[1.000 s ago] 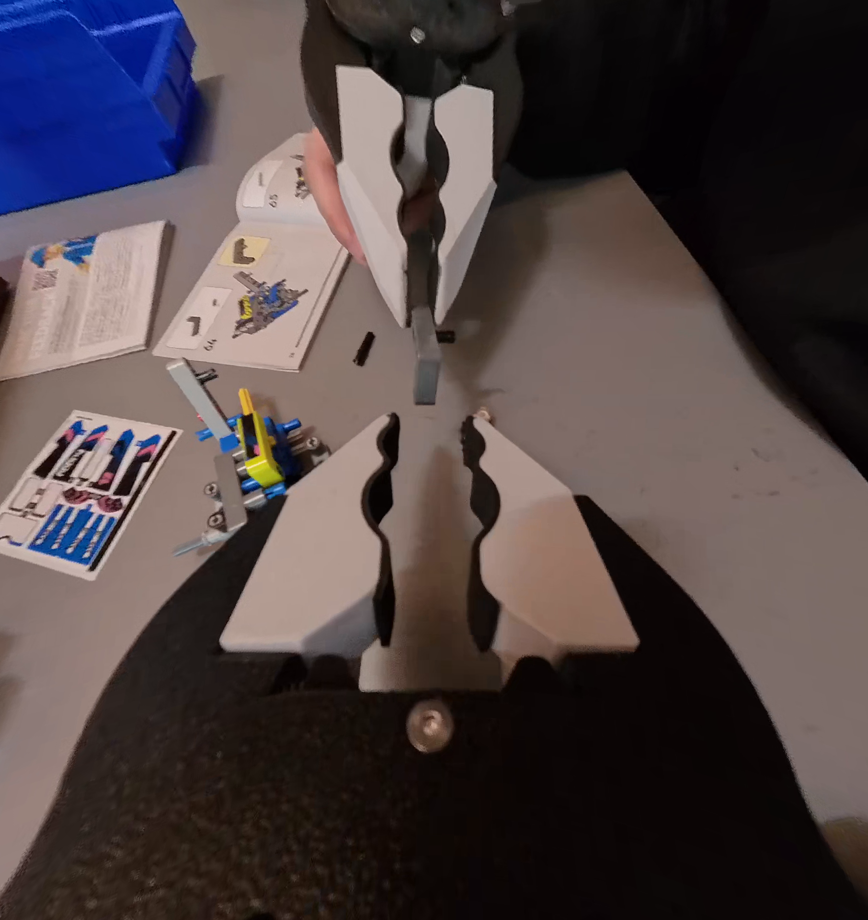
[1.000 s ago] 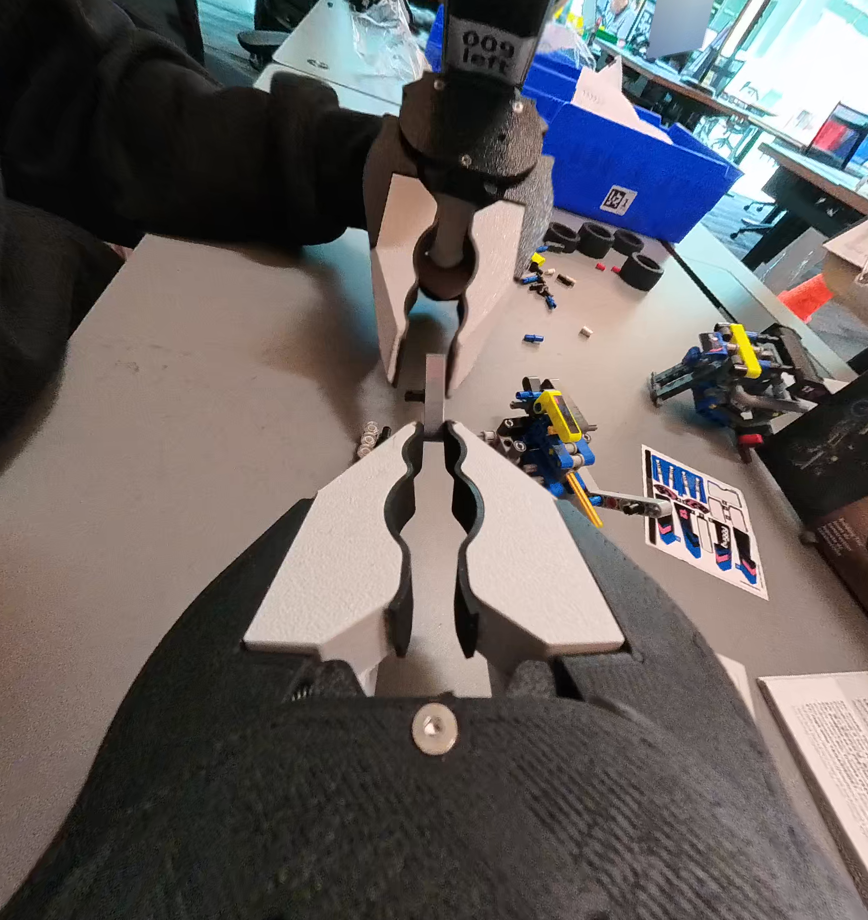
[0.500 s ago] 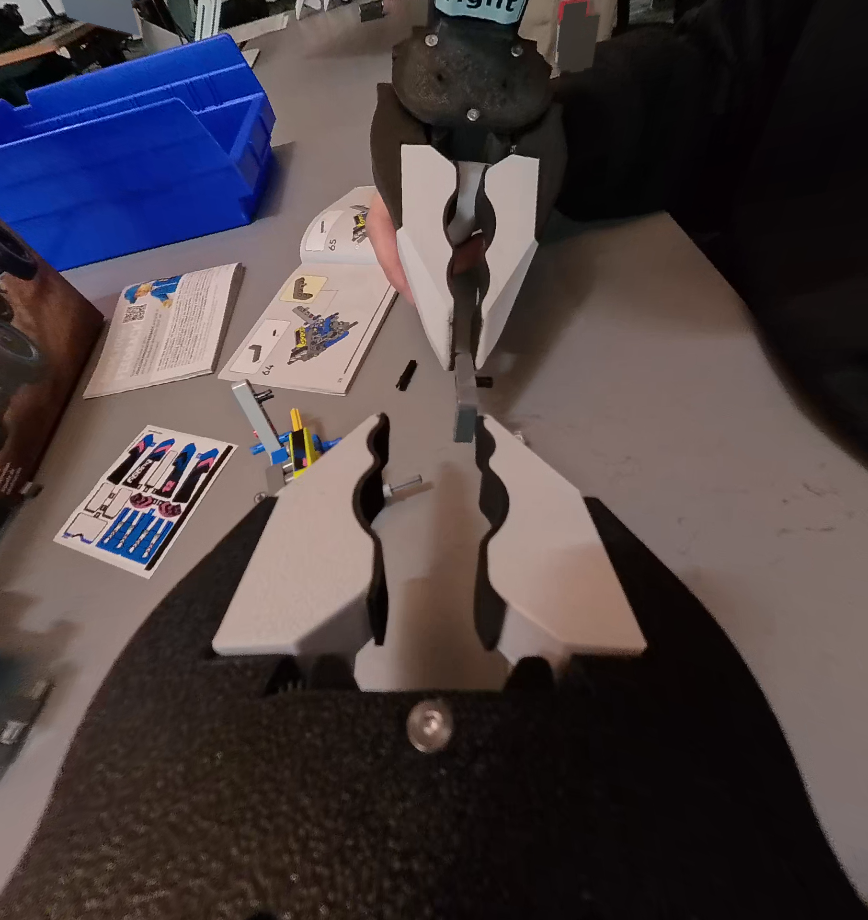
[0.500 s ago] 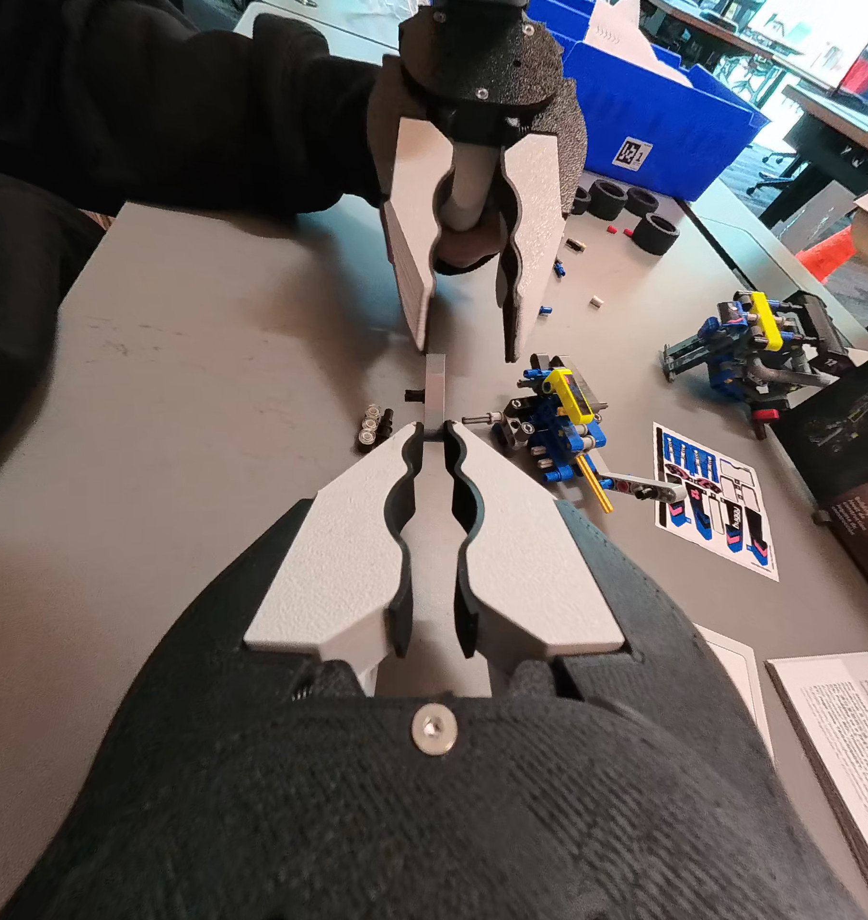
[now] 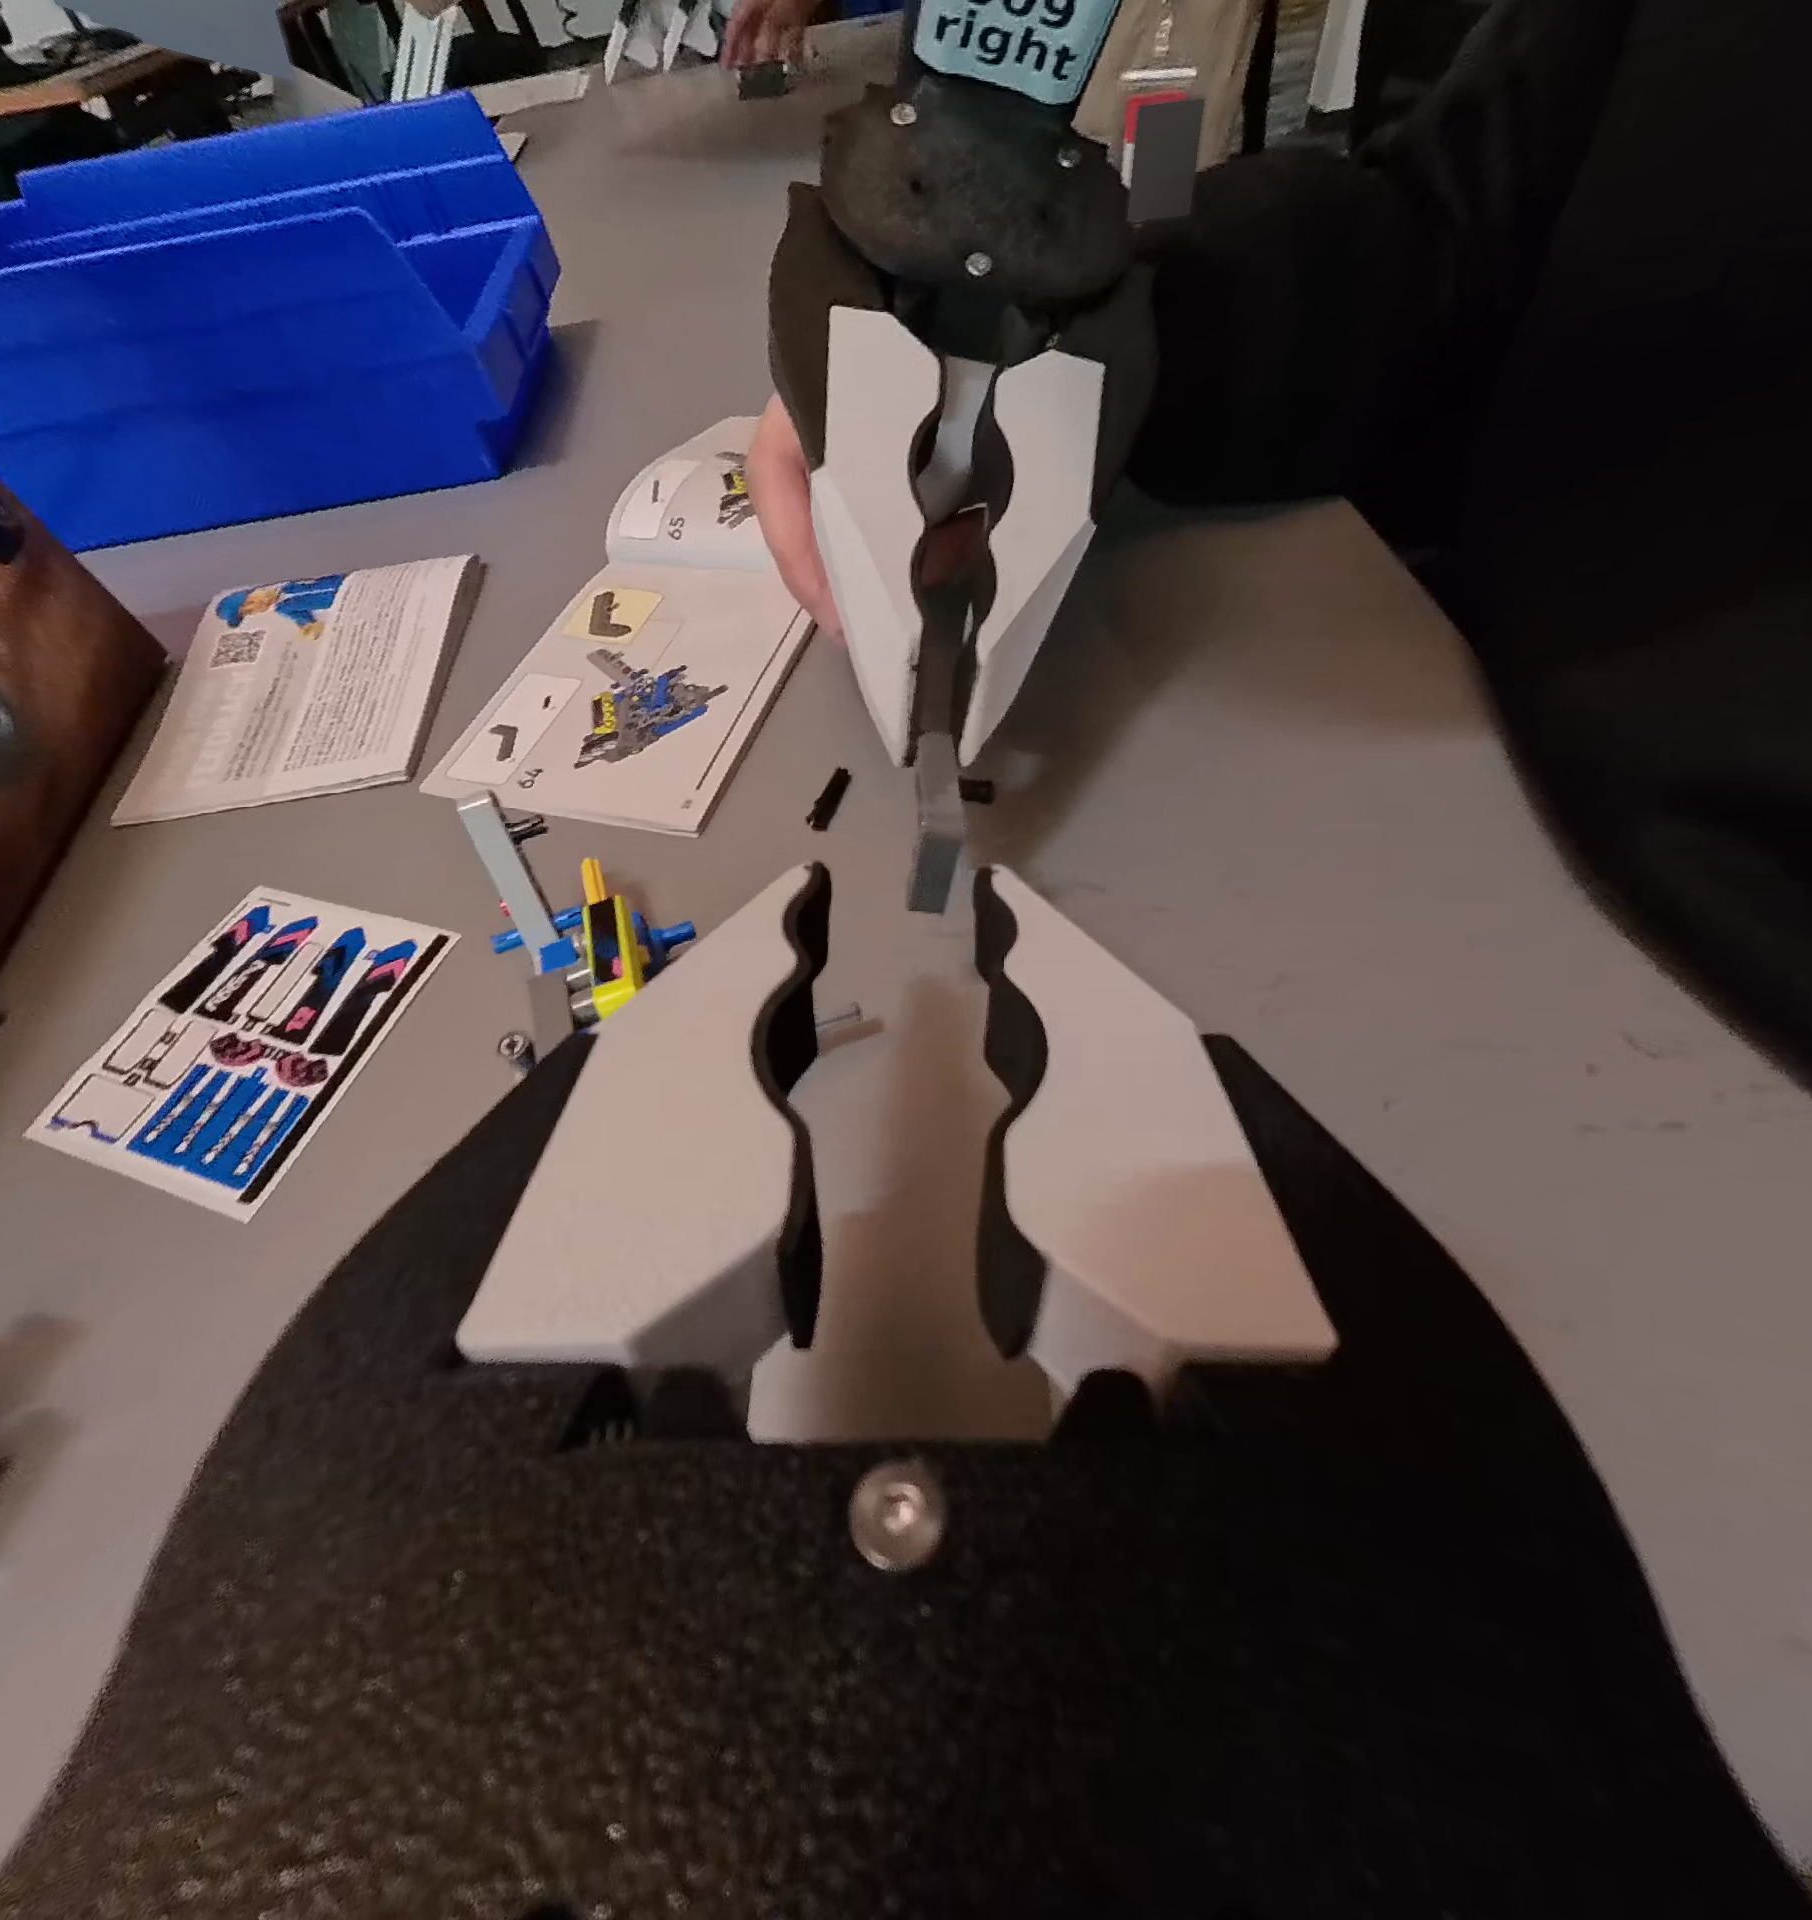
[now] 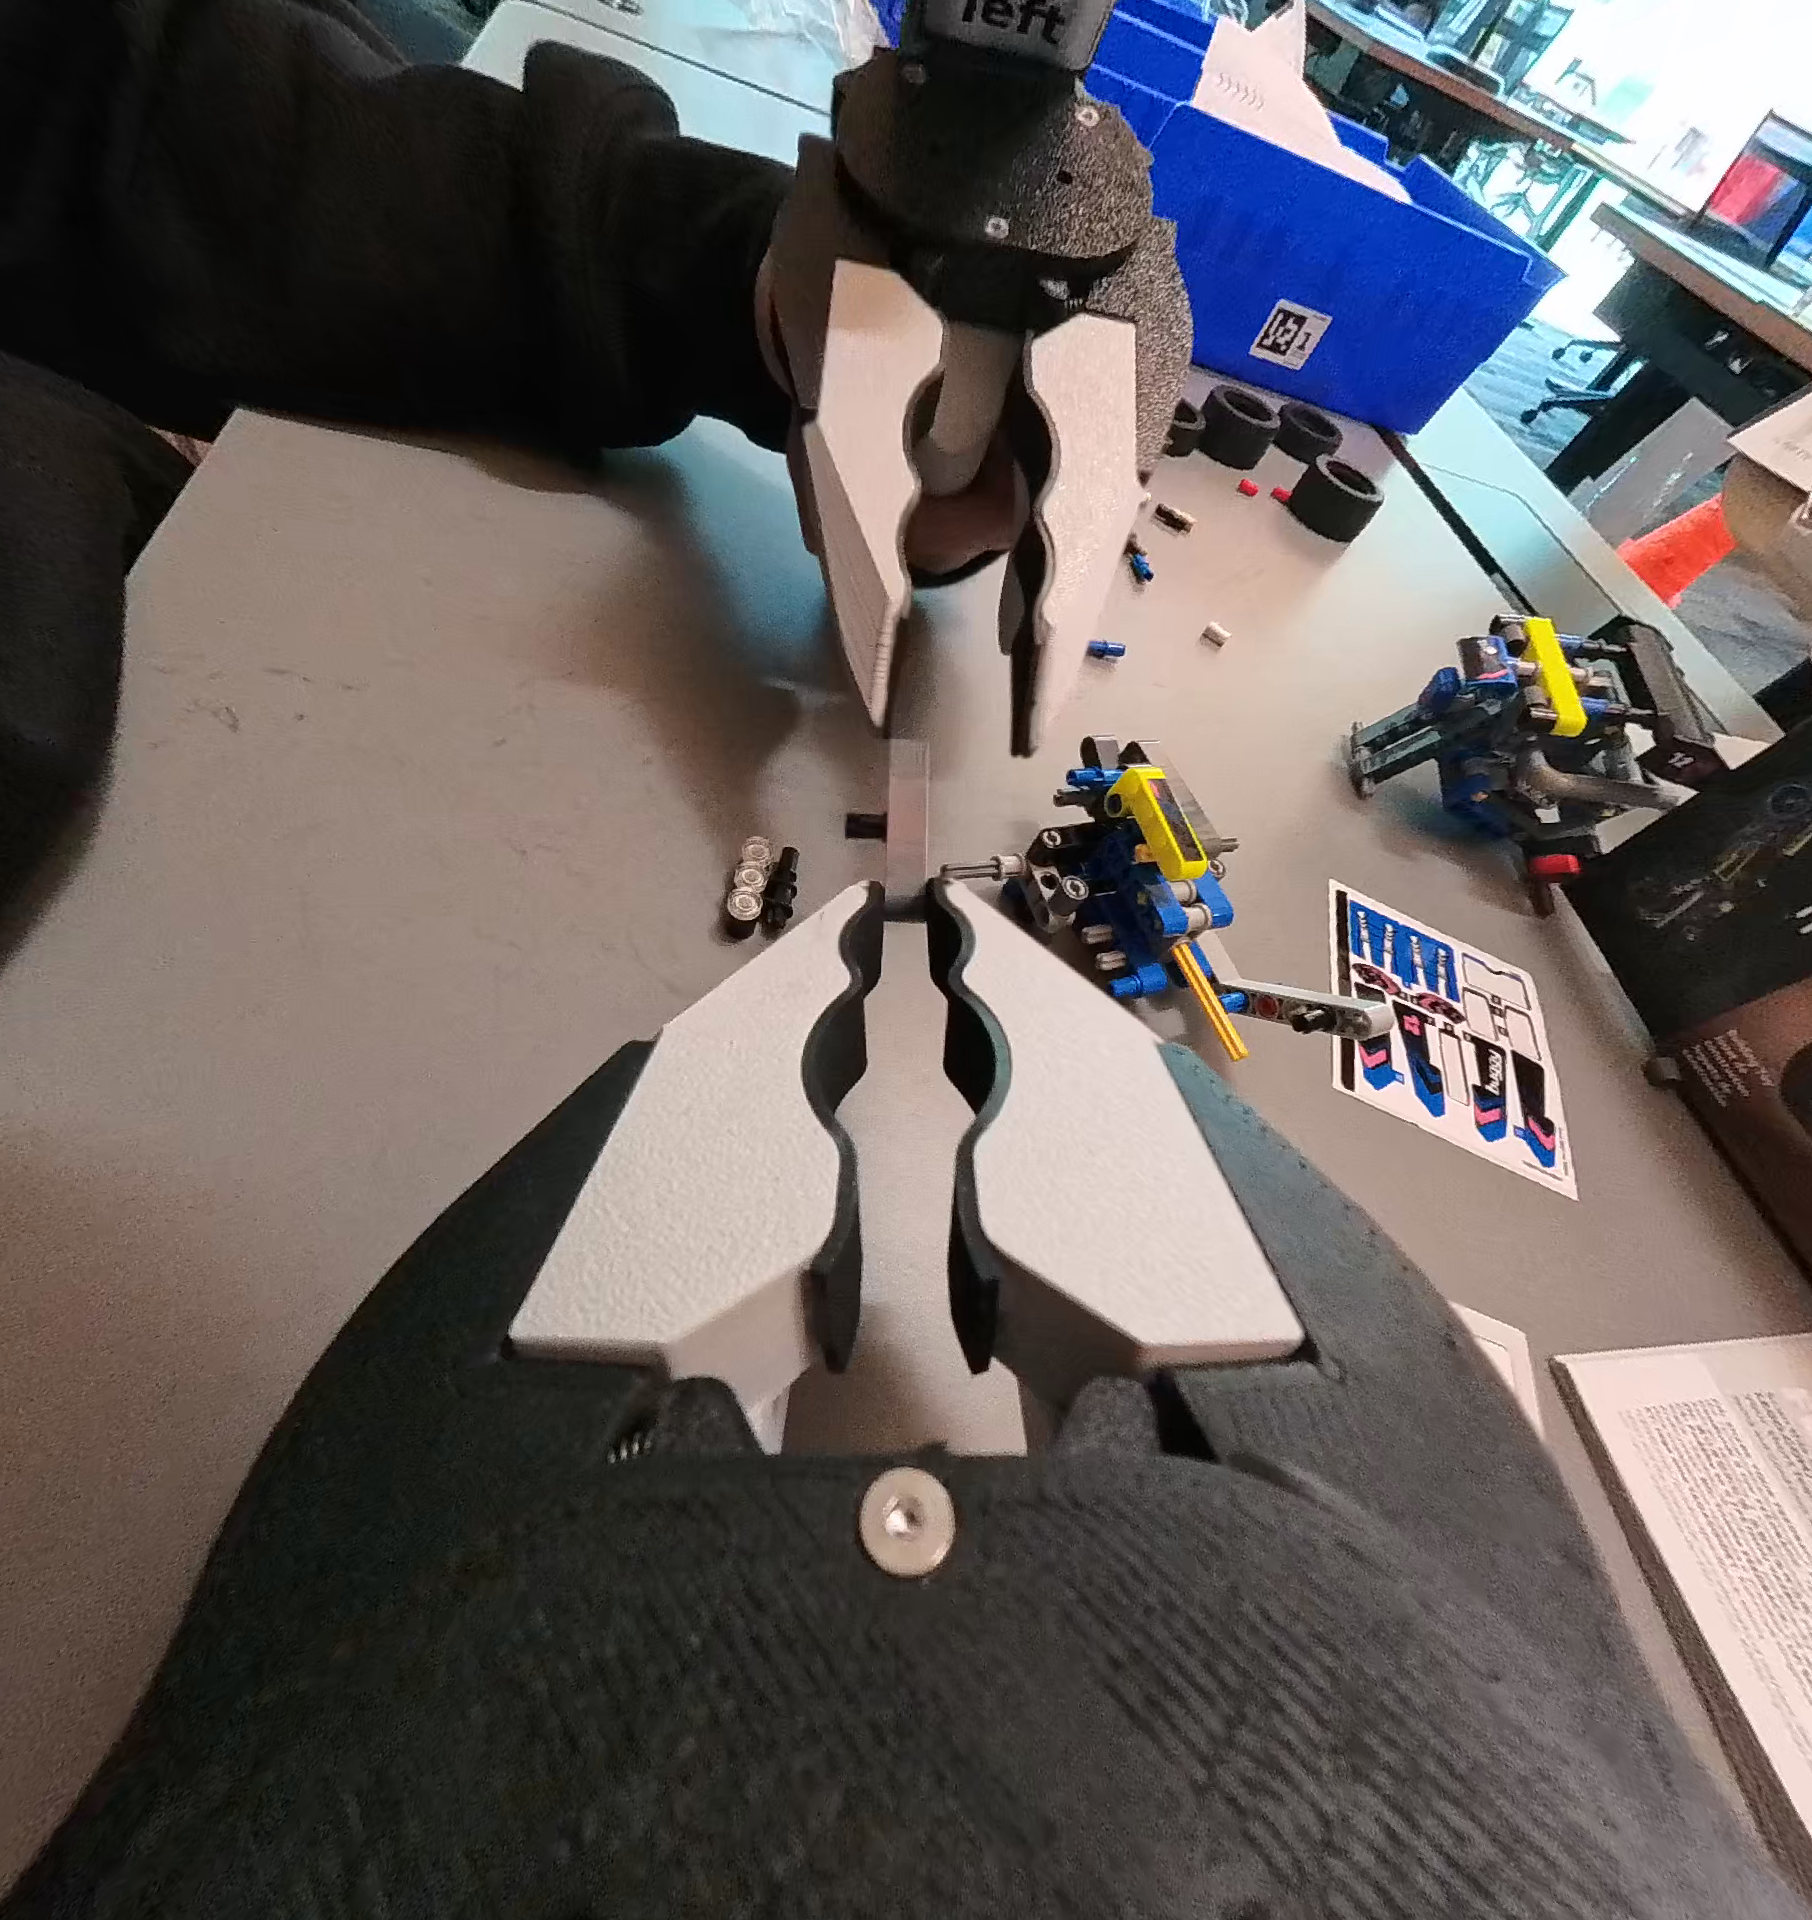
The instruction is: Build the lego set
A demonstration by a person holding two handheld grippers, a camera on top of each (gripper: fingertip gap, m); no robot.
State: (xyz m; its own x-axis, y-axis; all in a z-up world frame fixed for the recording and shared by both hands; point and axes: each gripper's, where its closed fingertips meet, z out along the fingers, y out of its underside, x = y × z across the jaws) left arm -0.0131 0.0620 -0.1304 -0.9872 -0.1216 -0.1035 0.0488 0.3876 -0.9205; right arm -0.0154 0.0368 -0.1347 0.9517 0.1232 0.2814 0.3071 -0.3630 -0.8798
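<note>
Two grippers meet nose to nose over the grey table [image 6: 382, 727]. The right gripper [image 6: 904, 902] is clamped on the near end of a grey beam [image 6: 908, 821], which carries a black pin on its side; the left gripper [image 6: 949, 717] hangs just beyond the beam's far end with its jaws apart, holding nothing.

To do the handover well, I would bring the left gripper straight down the beam's line, close on its free end clear of the pin, and only then loosen the right (a twist here could drop it).

At three o'clock in the right wrist view sits the blue and yellow sub-assembly [image 6: 1130, 883], just beside a sticker sheet [image 6: 1447, 1039]. Black tyres [image 6: 1286, 457] and a blue bin [image 6: 1349, 260] lie at one o'clock. An open instruction booklet [image 5: 621, 707] lies at eleven o'clock in the left wrist view. Other desks fill the room behind.
</note>
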